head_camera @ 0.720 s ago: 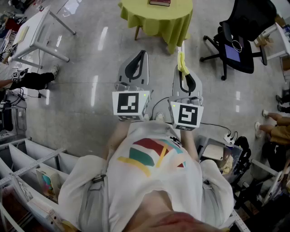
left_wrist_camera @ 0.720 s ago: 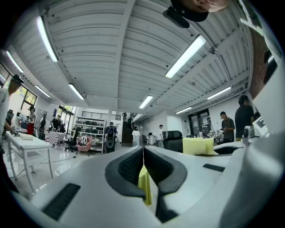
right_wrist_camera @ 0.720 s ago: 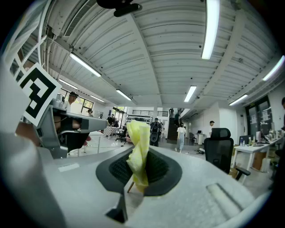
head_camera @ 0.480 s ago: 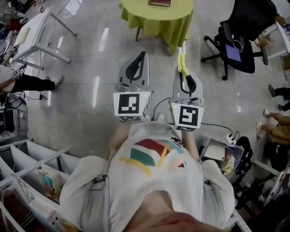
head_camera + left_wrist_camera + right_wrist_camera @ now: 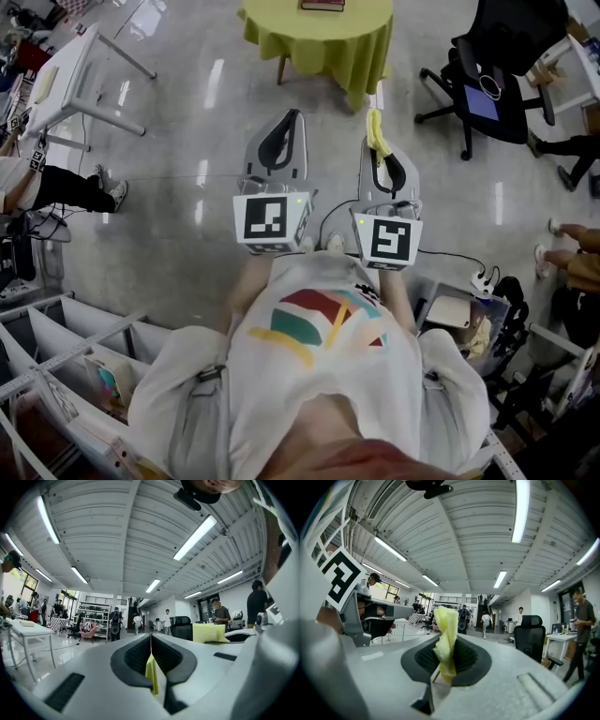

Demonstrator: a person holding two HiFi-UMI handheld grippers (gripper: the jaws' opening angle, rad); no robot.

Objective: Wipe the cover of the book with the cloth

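Observation:
A dark red book (image 5: 322, 5) lies on a round table with a yellow-green cloth cover (image 5: 319, 37) at the top of the head view, well ahead of both grippers. My right gripper (image 5: 375, 141) (image 5: 447, 637) is shut on a crumpled yellow cloth (image 5: 376, 129) (image 5: 446, 639) that sticks up out of its jaws. My left gripper (image 5: 291, 117) (image 5: 151, 639) is level with it on the left, with its jaws shut. A thin yellow strip (image 5: 151, 673) shows in the seam between them; I cannot tell what it is. Both grippers are held close to the person's chest, above the floor.
A black office chair (image 5: 492, 84) stands right of the round table. A white table (image 5: 66, 66) is at the far left, with a person's legs (image 5: 56, 185) below it. White shelving (image 5: 56, 347) is at lower left. A power strip with cable (image 5: 473, 279) lies at right.
The round table and book have slid slightly up and left in the head view. The person's legs at the left have moved right. Both grippers keep their pose and grip.

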